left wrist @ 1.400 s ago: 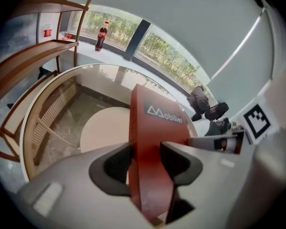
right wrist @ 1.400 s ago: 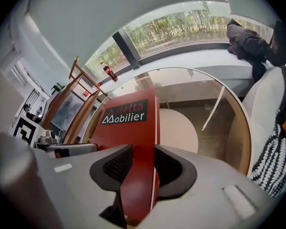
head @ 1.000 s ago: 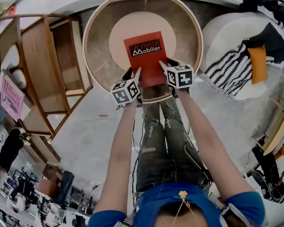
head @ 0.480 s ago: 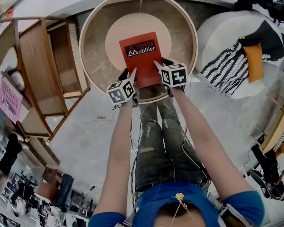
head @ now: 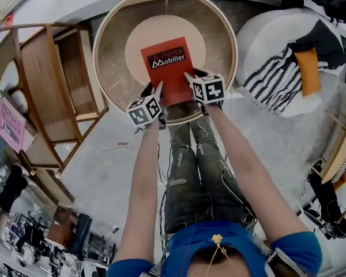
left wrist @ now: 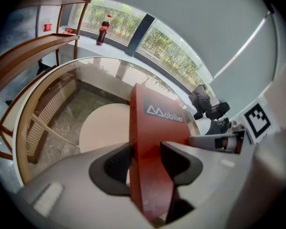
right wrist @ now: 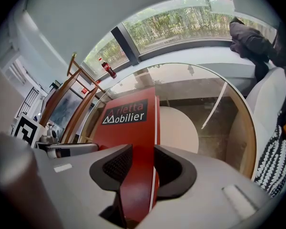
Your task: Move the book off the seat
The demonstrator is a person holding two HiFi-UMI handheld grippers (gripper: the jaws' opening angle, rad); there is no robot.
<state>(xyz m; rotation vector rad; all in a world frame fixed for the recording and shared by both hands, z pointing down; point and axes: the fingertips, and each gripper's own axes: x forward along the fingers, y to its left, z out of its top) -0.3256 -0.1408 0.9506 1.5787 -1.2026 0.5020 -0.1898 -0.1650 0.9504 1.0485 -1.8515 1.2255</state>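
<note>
Left gripper [left wrist: 145, 160] and right gripper [right wrist: 139, 165] each clamped on the red book [head: 167, 68], which juts ahead of both over the round seat [head: 139, 38]; risk: uneven pull twists it loose, dropping it back.

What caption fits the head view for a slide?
Left gripper and right gripper grip the near edge of the thin red book over the round, wood-rimmed seat.

Red book [head: 166, 68], black label w/ white "Mobilier" text, cover up, upper centre of frame over round beige seat [head: 161, 27]; lower corners pinched by left gripper [head: 159, 89] & right gripper [head: 188, 77].
</note>
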